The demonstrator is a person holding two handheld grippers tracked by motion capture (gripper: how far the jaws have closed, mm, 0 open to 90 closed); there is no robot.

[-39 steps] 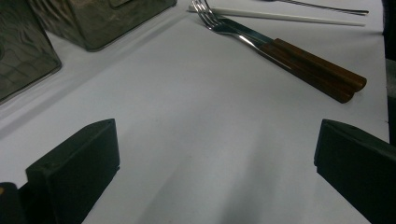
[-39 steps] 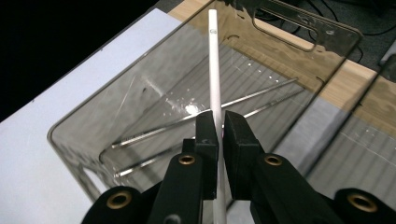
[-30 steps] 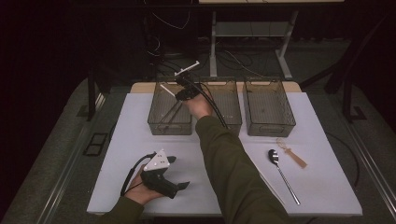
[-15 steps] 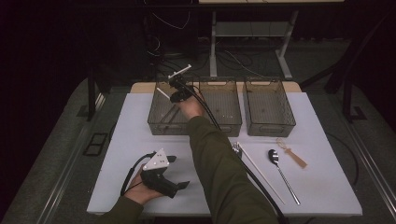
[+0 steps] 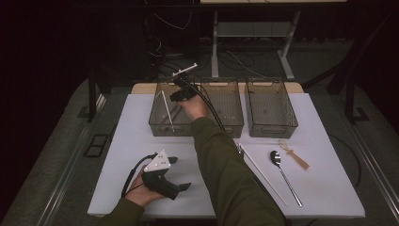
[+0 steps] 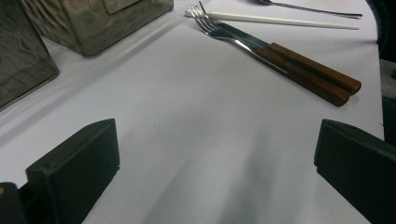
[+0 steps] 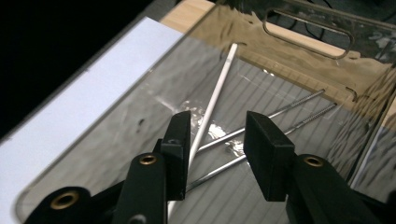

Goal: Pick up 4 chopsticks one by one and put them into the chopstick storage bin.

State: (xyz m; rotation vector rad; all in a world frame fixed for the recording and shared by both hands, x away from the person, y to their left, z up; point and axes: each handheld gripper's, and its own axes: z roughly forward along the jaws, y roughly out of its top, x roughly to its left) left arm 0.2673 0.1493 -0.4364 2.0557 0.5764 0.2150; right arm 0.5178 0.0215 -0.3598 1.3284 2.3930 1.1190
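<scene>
My right gripper (image 5: pixel 180 92) hangs over the left clear bin (image 5: pixel 157 126), and its jaws have just been opening. In the right gripper view the gripper (image 7: pixel 217 140) is open with nothing pressed between its pads. Beneath it a white chopstick (image 7: pixel 212 102) leans inside the bin across two metal chopsticks (image 7: pixel 285 111). In the high view the white chopstick (image 5: pixel 165 110) slants along the bin's left half. My left gripper (image 5: pixel 181 173) rests low at the table's front left. Its jaws stand wide open over bare white table (image 6: pixel 215 158).
Two more clear bins (image 5: pixel 226 125) (image 5: pixel 271 110) stand in a row to the right. On the white mat lie a second white chopstick (image 5: pixel 261 174), a spoon (image 5: pixel 282 172), a wooden utensil (image 5: pixel 295 156) and two wooden-handled forks (image 6: pixel 280 60).
The right gripper's jaws have parted. The white chopstick, held up at the bin's rim before, now leans inside the left bin. The left hand has kept still.
</scene>
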